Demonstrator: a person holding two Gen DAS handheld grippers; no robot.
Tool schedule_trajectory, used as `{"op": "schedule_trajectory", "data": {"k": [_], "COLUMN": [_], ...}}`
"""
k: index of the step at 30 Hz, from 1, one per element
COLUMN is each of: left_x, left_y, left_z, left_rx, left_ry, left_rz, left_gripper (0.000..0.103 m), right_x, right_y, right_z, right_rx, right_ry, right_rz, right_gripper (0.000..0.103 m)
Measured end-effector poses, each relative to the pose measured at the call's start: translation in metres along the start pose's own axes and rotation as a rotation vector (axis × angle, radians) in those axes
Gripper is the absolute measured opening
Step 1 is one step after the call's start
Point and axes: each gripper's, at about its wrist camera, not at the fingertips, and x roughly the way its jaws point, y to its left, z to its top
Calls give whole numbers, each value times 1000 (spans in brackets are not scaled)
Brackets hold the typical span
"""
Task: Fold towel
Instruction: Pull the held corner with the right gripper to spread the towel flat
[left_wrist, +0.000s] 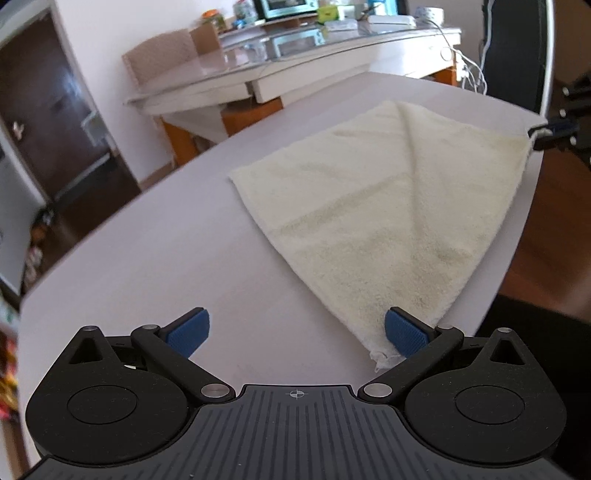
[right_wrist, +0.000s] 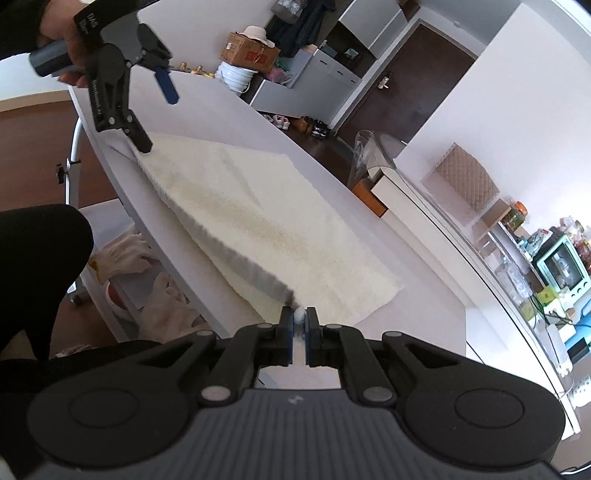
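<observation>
Your right tongs (right_wrist: 299, 334): pads pinched tight on a corner of the cream towel (right_wrist: 266, 229), that corner lifted off the tabletop (right_wrist: 424, 317).
Your left tongs (left_wrist: 297, 332): spread wide and holding nothing; one blue pad (left_wrist: 404, 334) sits at the towel's near corner, the other over bare tabletop.
Towel: spread on the white tabletop along its edge nearest you, one raised crease running from the gripped corner across the cloth.
Your left hand (right_wrist: 64, 48): wrapped round the left tongs' handle at the tabletop's far end.
</observation>
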Motion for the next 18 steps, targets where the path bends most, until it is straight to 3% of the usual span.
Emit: {"op": "schedule_trajectory", "data": {"k": [4,9,18], "left_x": [-6,-8,55], "left_y": [-5,3,38], "left_z": [-6,12,88], "left_rx": [-19,6,-12], "left_ry": [4,-40,-83], "left_rz": [-12,46,143], "left_gripper": [103,103,103], "right_x": [-10,-14,-16], "right_y": [-1,-2,-5], "right_z": [-4,-8,-19], "right_rx": [28,40,83], "right_ry": [-16,-8,7], "right_rz": [30,19,20], "right_gripper": [7,7,7]}}
